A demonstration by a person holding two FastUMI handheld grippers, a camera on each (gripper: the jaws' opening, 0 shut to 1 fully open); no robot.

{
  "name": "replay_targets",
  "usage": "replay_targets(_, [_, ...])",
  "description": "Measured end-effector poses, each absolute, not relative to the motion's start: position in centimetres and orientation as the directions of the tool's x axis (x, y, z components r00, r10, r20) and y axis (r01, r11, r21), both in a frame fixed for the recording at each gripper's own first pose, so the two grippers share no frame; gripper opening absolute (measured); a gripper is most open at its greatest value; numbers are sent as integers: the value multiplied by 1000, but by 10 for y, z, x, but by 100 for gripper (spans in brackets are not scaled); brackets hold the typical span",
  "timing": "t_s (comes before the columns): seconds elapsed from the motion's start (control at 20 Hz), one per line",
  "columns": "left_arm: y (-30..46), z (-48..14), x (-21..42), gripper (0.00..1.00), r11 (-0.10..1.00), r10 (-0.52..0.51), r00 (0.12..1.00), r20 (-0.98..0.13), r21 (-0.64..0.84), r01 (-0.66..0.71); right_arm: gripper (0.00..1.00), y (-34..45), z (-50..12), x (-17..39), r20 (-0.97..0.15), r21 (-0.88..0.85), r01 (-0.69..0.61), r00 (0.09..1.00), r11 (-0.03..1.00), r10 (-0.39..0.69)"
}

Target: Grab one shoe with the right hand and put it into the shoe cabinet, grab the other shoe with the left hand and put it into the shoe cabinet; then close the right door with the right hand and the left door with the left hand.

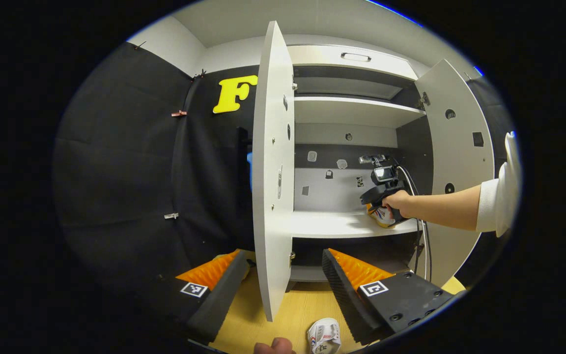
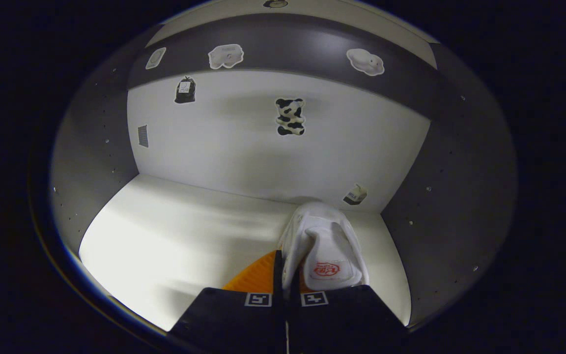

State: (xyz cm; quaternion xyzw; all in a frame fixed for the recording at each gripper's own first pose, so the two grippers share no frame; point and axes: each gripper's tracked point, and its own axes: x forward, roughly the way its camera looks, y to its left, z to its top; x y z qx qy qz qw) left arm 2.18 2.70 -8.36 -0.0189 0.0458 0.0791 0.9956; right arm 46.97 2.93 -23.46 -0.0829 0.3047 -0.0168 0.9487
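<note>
Fingers of the left gripper (image 1: 283, 290) stand wide apart at the near edge of the left gripper view, holding nothing, one on each side of the open left door (image 1: 273, 167). Between them, on the wooden floor (image 1: 302, 305), lies the second shoe (image 1: 324, 335) (white, with coloured markings), with a fingertip of the person's hand just beside it at the bottom edge.

Farther in, the shoe cabinet (image 1: 356, 110) stands with both doors swung open; the right door (image 1: 455, 162) hangs at the far right. A bare forearm in a white sleeve reaches to the right end of the middle shelf (image 1: 332, 223), where the hand grips the right gripper (image 1: 383, 196).

In the right gripper view, the right gripper's jaws are pressed together on the heel collar of the first shoe (image 2: 322, 241). This shoe rests on the shelf near its right rear corner, toe toward the back wall (image 2: 243, 142), which carries small stickers.
</note>
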Motion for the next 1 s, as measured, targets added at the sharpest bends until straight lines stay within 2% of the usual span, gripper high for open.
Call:
replay_targets(0.1, [27,-82,21,96,987,151,984,-91,-37,-155,16,29,-239,467,-593,-172,-24,801,985,-84])
replay_targets(0.15, [26,-81,21,96,988,147,985,-87,-38,-150,32,32,-236,463,-596,-160,-35,800,987,-68])
replay_targets(0.2, [25,-81,21,96,989,141,986,-85,-36,-144,43,34,-238,459,-608,-154,-38,791,987,-65])
replay_targets(0.25, [24,-81,20,96,990,136,987,-84,-35,-139,65,35,-235,454,-611,-149,-43,789,988,-58])
replay_targets(0.35, [22,-81,17,96,991,127,988,-83,-39,-130,84,41,-229,446,-615,-132,-49,787,990,-43])
replay_targets(0.4, [21,-80,17,96,991,123,989,-81,-43,-126,84,44,-227,440,-618,-119,-51,786,992,-34])
replay_targets(0.55, [22,-79,15,96,992,117,990,-77,-48,-121,97,50,-215,422,-611,-90,-52,791,995,-14])
replay_targets(0.75, [22,-78,10,96,992,112,991,-72,-59,-116,99,50,-186,391,-563,-45,-35,826,998,4])
replay_targets(1.0, [25,-84,-2,96,991,117,990,-74,-52,-121,99,54,-116,343,-390,15,-44,920,999,47])
